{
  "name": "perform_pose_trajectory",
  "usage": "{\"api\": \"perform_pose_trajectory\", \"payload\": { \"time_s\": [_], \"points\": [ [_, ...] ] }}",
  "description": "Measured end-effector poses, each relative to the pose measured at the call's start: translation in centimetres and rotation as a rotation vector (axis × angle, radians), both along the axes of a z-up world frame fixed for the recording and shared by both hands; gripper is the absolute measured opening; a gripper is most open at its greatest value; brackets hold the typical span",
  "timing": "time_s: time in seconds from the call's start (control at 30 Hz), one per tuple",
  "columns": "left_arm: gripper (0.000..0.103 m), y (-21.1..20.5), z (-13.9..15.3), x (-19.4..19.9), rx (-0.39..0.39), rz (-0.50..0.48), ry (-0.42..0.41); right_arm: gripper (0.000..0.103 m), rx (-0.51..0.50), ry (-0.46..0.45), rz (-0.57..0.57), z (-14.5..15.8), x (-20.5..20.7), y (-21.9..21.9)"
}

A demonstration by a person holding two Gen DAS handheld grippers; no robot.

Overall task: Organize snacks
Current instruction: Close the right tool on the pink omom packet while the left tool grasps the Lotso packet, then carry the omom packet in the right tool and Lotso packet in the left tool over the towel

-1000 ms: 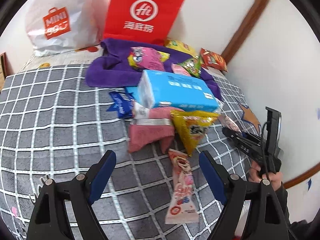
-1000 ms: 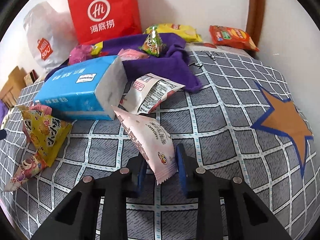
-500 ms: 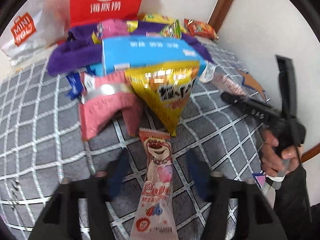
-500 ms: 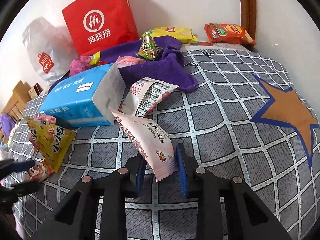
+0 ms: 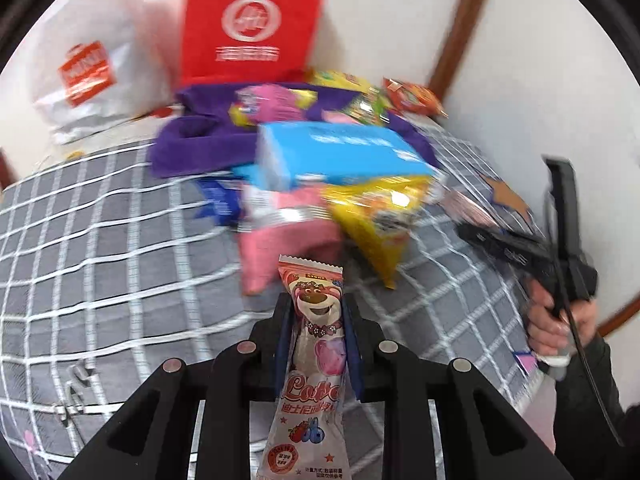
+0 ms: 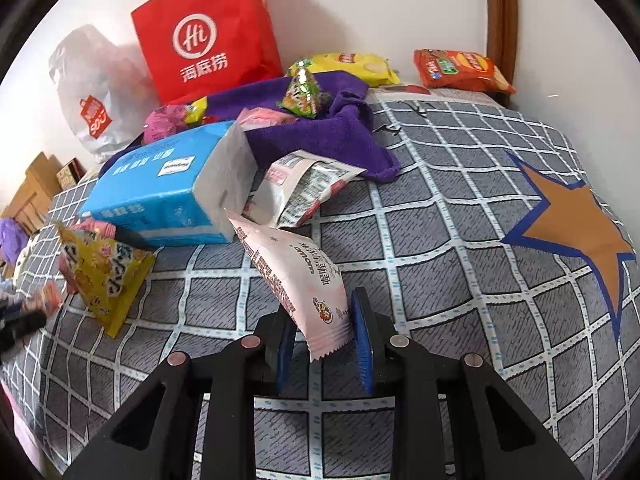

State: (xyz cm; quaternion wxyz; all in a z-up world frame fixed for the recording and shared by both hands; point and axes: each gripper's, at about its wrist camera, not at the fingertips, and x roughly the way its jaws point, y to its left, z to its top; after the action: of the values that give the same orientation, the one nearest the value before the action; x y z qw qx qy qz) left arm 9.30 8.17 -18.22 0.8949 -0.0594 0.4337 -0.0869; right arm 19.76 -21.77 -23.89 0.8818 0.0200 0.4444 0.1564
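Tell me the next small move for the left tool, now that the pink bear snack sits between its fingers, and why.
Probably lift it straight up a little. The left tool has just closed on the pink bear snack, and the yellow packet and pink cloth lie just beyond the snack's tip, so rising first should avoid dragging them. The right tool already grips a pale pink packet.

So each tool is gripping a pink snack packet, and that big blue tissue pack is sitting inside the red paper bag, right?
Not quite. Each tool, left and right, does grip a pink packet, but the blue tissue pack lies out on the checked bedcover, in front of the red paper bag, not inside it. The right wrist view shows this.
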Motion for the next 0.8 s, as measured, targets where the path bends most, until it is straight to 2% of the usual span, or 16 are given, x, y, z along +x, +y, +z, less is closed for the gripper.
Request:
{"api": "perform_pose_trajectory", "payload": {
  "time_s": [0.1,0.23,0.43,0.8],
  "points": [
    [0.023,1.9,-0.5,0.4,-0.019,0.065,0.013,0.026,0.066,0.037,0.008,0.3,-0.6,0.0],
    [0.023,3.3,-1.6,0.9,0.006,0.128,0.011,0.018,0.031,0.015,0.036,0.6,-1.1,1.8],
    [0.024,3.3,-3.2,1.5,0.038,0.153,0.008,0.018,0.011,-0.014,0.051,0.1,-1.2,3.1],
    [0.027,3.8,-3.7,1.3,-0.017,0.139,-0.014,0.019,0.214,0.034,0.002,-0.6,0.0,0.9]
  ]
}}
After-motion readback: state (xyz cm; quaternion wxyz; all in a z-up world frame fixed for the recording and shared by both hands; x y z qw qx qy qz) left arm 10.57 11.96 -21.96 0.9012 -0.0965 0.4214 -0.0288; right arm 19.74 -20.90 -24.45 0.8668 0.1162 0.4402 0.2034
